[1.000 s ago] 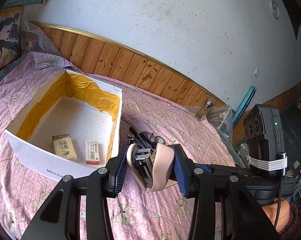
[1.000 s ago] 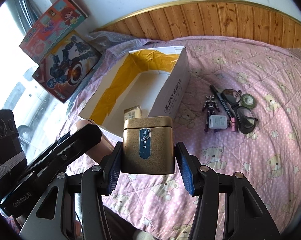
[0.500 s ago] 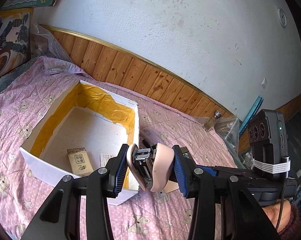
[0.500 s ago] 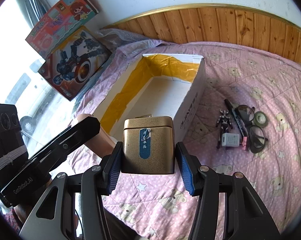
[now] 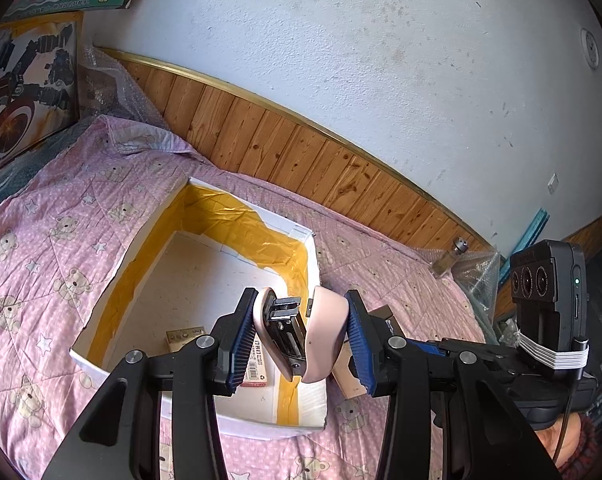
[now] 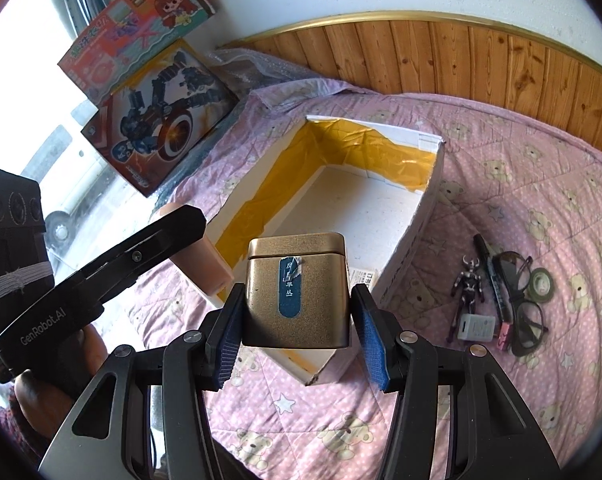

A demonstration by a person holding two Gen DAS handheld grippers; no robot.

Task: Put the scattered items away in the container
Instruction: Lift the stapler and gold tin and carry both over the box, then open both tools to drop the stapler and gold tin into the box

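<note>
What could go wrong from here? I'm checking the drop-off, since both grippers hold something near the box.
1. The pink stapler gapes open between the left gripper fingers; it may snap shut or slip on release.
2. The gold square tin in the right gripper could land on the small packets already in the white yellow-taped cardboard box.
3. Both grippers converge on one box and might collide.

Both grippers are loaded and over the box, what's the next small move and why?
Probably lower the left gripper a little and open it. It holds the pink stapler over the open white box, whose floor is mostly bare beside two small packets. The right gripper, shut on the gold tin, can follow.
</note>
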